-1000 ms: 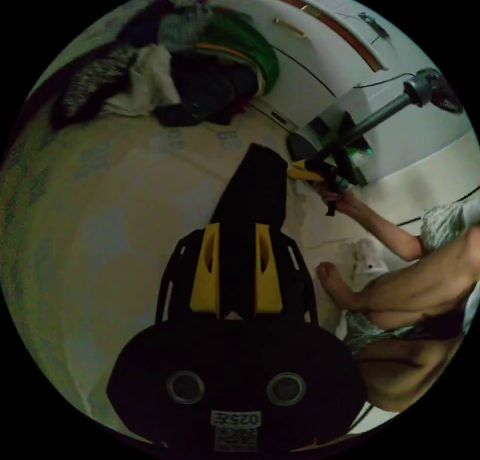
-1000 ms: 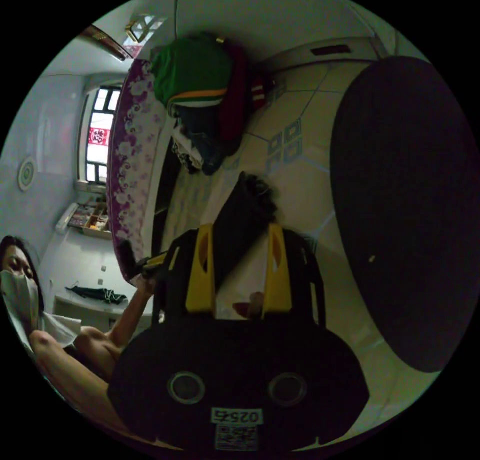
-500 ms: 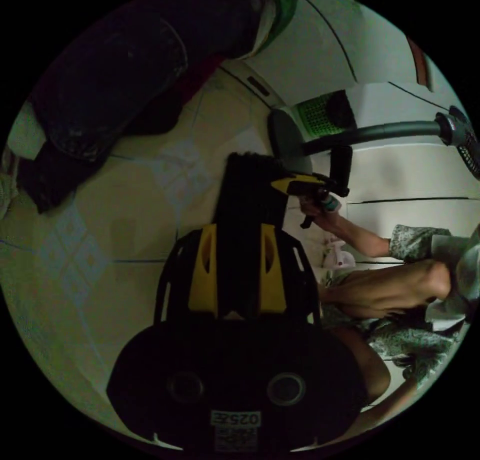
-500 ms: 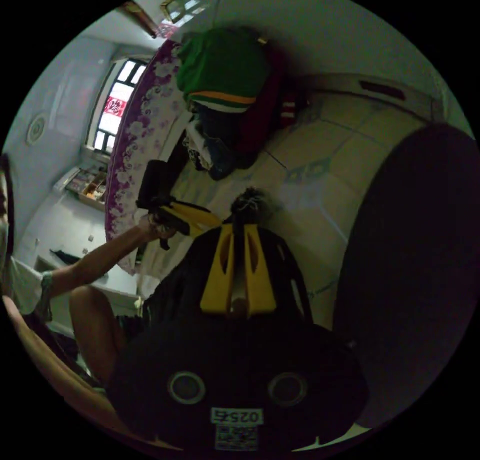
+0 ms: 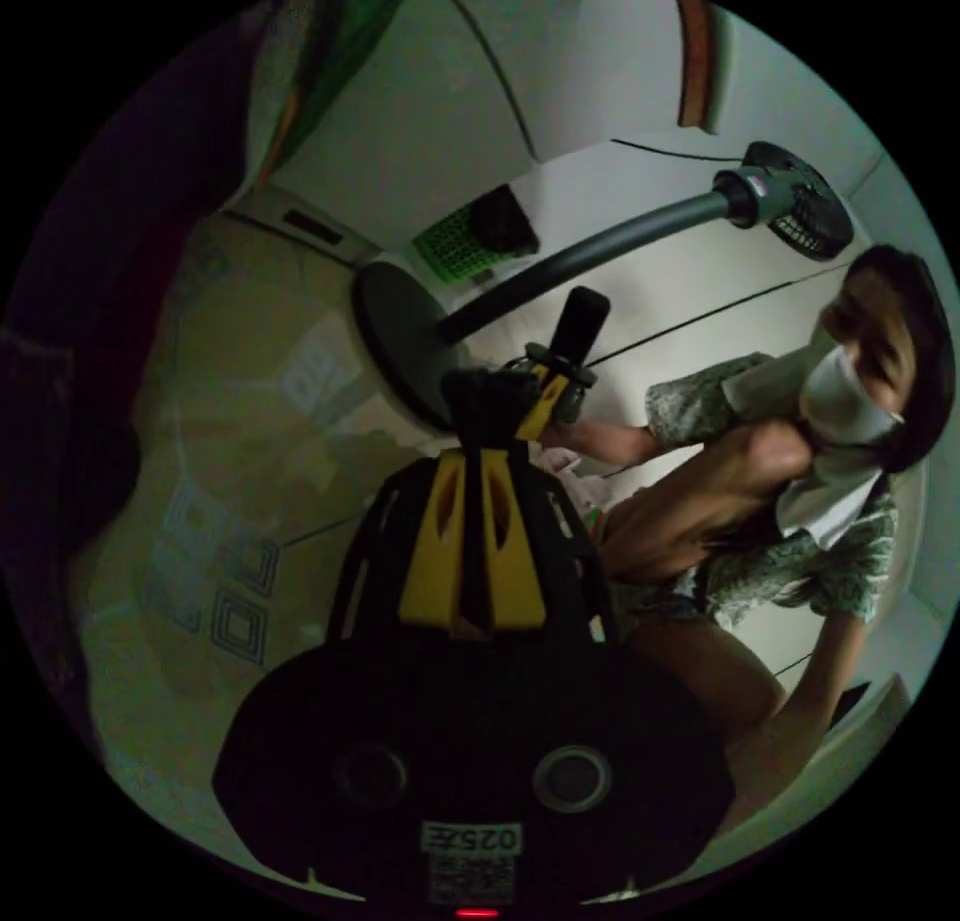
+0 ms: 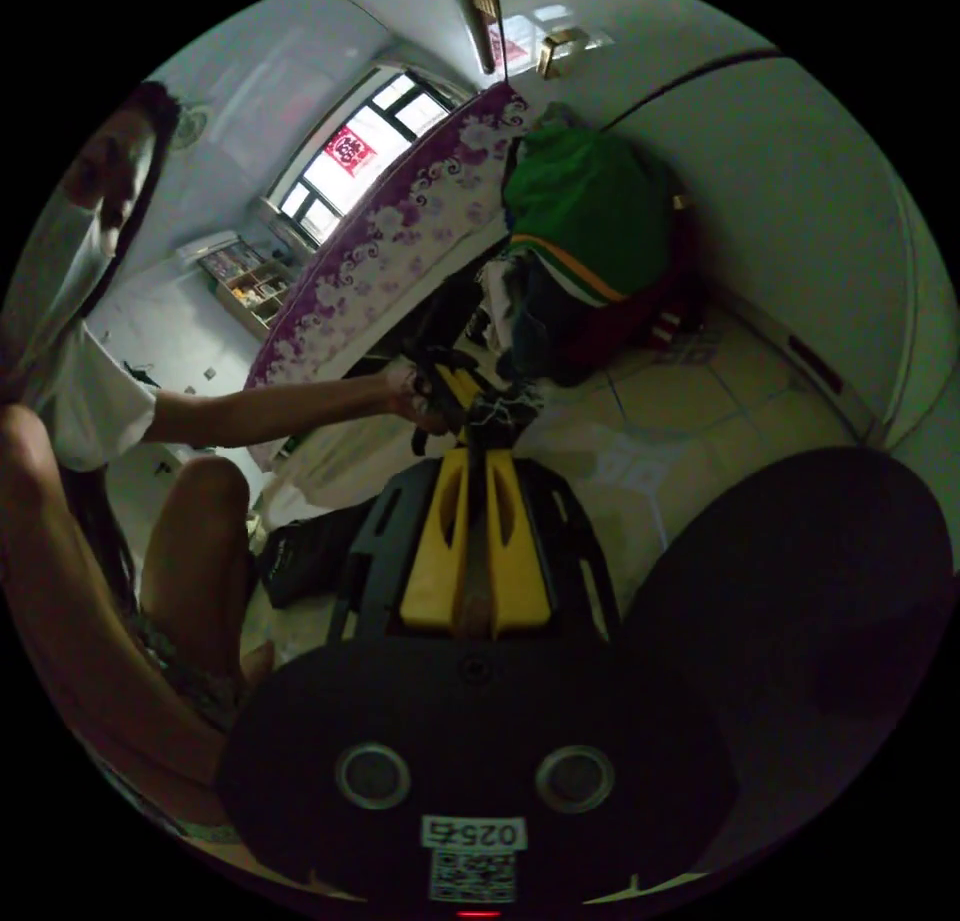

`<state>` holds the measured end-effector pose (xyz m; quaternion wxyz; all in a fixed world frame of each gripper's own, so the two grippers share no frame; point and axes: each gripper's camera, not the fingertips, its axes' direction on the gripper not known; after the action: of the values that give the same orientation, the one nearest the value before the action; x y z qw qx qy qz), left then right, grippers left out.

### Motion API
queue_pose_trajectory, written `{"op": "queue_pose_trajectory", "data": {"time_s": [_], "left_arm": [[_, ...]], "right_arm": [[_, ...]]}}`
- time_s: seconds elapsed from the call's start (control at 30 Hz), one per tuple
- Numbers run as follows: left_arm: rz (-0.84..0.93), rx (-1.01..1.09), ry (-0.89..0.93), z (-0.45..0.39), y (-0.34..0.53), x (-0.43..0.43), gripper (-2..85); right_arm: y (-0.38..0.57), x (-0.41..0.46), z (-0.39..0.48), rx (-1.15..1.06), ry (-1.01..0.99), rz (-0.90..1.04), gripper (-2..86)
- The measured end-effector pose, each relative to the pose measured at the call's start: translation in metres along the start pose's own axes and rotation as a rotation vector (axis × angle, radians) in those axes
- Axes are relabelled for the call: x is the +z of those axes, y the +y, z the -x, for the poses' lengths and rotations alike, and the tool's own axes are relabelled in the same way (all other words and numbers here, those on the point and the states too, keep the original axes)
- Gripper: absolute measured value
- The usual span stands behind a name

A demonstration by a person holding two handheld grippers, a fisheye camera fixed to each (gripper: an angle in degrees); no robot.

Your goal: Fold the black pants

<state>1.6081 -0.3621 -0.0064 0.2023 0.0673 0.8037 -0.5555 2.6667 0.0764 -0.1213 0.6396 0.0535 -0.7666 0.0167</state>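
1. Left gripper (image 5: 478,448), left gripper view, centre: yellow jaws nearly together, thin strip of black pants (image 5: 487,406) pinched between them, cloth bunched just past the tips at 12 o'clock.
2. Right gripper (image 5: 545,401) close beside that bunch at 1 o'clock, yellow jaw touching the black cloth, a hand (image 5: 556,439) behind it.
3. Fan (image 5: 792,199) at 2 o'clock, curved stem running down to a round dark base (image 5: 395,336) on the floor at 11 o'clock.
4. Green basket (image 5: 448,251) against the wall at 12 o'clock, above the base.
5. Person (image 5: 800,461) at 3 o'clock, seated low, arm reaching toward the grippers.
6. Tiled floor (image 5: 230,441) at 9 o'clock.
7. Right gripper (image 6: 476,446), right gripper view, centre: jaws drawn nearly closed on a thin fold of pants (image 6: 500,406), dark tuft just past the tips at 12 o'clock.
8. Left gripper (image 6: 452,381) at 11 o'clock, touching the same tuft, held by a hand (image 6: 405,391); jaw gap there too dark to tell.
9. Clothes pile (image 6: 585,251) topped with green at 1 o'clock, against a purple flowered bed edge (image 6: 400,251).
10. Large dark round shape (image 6: 800,601) at 4 o'clock, too dim to identify.
11. Window (image 6: 350,166) at 11 o'clock.
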Motion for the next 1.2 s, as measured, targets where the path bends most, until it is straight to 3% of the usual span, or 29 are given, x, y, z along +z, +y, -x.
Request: {"op": "queue_pose_trajectory", "data": {"time_s": [0.13, 0.27, 0.33, 0.43, 0.57, 0.8, 0.87, 1.07, 1.2], "left_arm": [[-0.097, 0.168, 0.042, -0.039, 0.072, -0.012, -1.5], [-0.071, 0.350, 0.049, -0.099, 0.148, -0.014, -1.5], [-0.056, 0.402, 0.027, -0.119, 0.182, -0.014, -1.5], [-0.039, 0.437, -0.002, -0.136, 0.235, -0.012, -1.6], [-0.060, 0.425, -0.007, -0.142, 0.300, -0.007, -1.6], [-0.080, 0.412, 0.003, -0.149, 0.384, 0.002, -1.6], [-0.084, 0.409, 0.010, -0.152, 0.410, 0.006, -1.6], [-0.041, 0.490, 0.016, -0.174, 0.465, 0.020, -1.6], [-0.031, 0.504, 0.012, -0.181, 0.490, 0.032, -1.6]], "right_arm": [[0.009, -0.046, 0.026, -0.108, 0.029, -0.065, 2.0], [0.013, -0.078, 0.061, -0.262, -0.021, -0.080, 5.5], [0.019, -0.086, 0.067, -0.286, -0.031, -0.101, 11.6], [0.029, -0.094, 0.058, -0.240, -0.147, -0.066, 13.7], [0.043, -0.107, 0.038, -0.115, -0.330, -0.094, 12.7], [0.059, -0.126, 0.033, -0.111, -0.300, -0.144, 11.1], [0.060, -0.118, 0.036, -0.156, -0.410, -0.078, 11.6], [0.067, -0.116, 0.058, -0.320, -0.486, -0.072, 9.6], [0.073, -0.112, 0.068, -0.391, -0.392, -0.079, 5.4]]}}
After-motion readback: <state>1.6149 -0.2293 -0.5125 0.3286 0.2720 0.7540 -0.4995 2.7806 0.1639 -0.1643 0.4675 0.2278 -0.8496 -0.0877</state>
